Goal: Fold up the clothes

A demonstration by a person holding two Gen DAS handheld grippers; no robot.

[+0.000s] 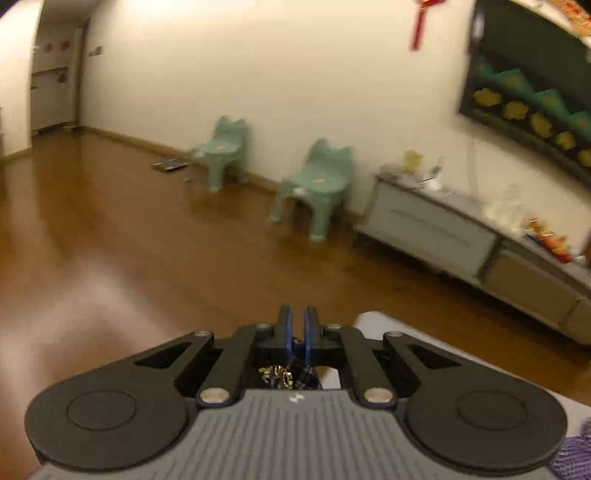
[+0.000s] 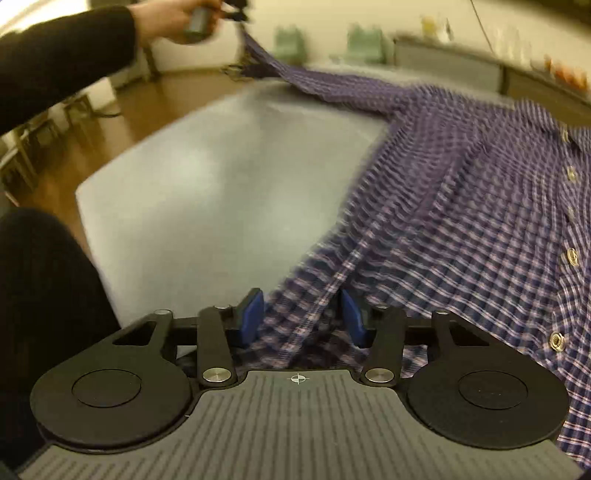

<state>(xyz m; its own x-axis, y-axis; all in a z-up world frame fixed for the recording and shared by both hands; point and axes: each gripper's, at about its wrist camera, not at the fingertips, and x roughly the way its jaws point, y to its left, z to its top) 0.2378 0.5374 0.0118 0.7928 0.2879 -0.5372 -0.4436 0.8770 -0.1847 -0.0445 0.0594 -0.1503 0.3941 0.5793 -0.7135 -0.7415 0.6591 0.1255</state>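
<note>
Left wrist view: the left gripper point(image 1: 298, 325) fills the lower centre of the frame, its jaws drawn almost together. A dark patterned scrap shows low behind them; whether they pinch cloth cannot be told from this view. A sliver of the plaid shirt point(image 1: 576, 450) shows at the lower right edge, and a pale corner of the bench point(image 1: 373, 319) sits just right of the jaws. Two green chairs point(image 1: 317, 184) stand against the far wall, with one low cabinet point(image 1: 436, 236) at the right.

Right wrist view: the right gripper point(image 2: 300, 317) sits at lower centre, jaws apart, with the shirt's near hem edge lying between and under them but not clamped. One shirt lies on the bench point(image 2: 207, 177), body spread over the right half of the frame, button placket running from lower right to upper right. One sleeve point(image 2: 295, 74) stretches taut toward the upper left, where the left hand point(image 2: 173, 18) holds the left gripper lifted above the bench, apparently clamped on the cuff. The sleeve's long axis runs from upper left to the shoulder at right of centre. The left hand is nearer the sleeve end; the right is nearer the hem.
</note>
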